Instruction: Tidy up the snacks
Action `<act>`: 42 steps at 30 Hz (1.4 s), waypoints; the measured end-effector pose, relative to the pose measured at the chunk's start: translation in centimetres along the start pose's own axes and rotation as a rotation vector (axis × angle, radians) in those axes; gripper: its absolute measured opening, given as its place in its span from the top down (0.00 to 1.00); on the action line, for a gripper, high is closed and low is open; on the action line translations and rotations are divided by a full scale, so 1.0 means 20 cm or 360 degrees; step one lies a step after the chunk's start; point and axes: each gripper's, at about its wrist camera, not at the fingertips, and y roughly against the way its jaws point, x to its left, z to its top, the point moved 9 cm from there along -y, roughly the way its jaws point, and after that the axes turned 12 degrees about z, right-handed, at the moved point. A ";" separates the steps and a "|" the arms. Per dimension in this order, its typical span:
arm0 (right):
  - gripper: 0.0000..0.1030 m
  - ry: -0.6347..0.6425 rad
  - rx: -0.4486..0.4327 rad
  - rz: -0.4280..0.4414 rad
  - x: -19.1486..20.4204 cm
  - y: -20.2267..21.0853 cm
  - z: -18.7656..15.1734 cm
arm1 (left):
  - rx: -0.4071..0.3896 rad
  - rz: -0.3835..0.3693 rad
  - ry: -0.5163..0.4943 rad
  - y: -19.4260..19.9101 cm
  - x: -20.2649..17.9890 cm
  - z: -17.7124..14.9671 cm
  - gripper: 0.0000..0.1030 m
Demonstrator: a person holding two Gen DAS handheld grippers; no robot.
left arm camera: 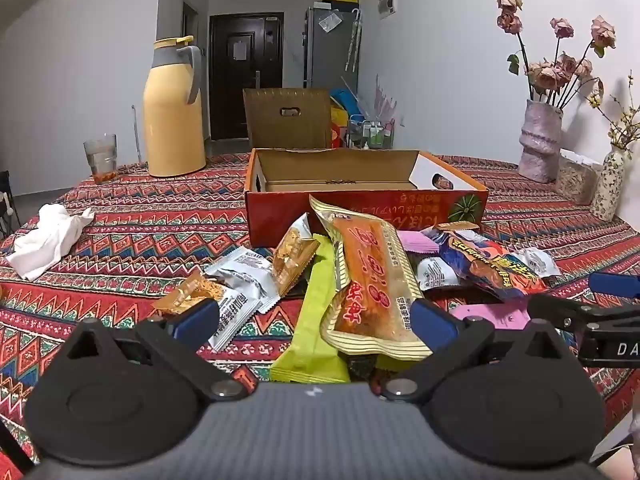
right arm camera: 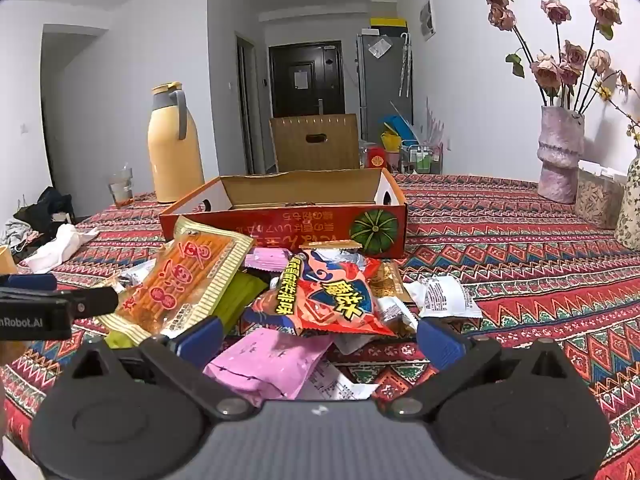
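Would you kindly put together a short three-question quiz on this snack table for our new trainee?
1. True or false: the orange cardboard box already holds snacks.
2. Which packet lies between the left gripper fingers? A) the pink packet B) the long orange packet C) the white cloth
3. Fill in: both the left gripper and the right gripper have their jaws ____.

Key: 1 false, it looks empty; 2 B; 3 open.

box floor partly hidden by its front wall, green packet mostly under orange packet
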 end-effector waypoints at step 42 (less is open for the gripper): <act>0.00 0.0004 0.0022 0.0006 0.00 -0.05 -0.03 | 0.0021 -0.0005 0.0085 -0.03 0.04 -0.06 0.00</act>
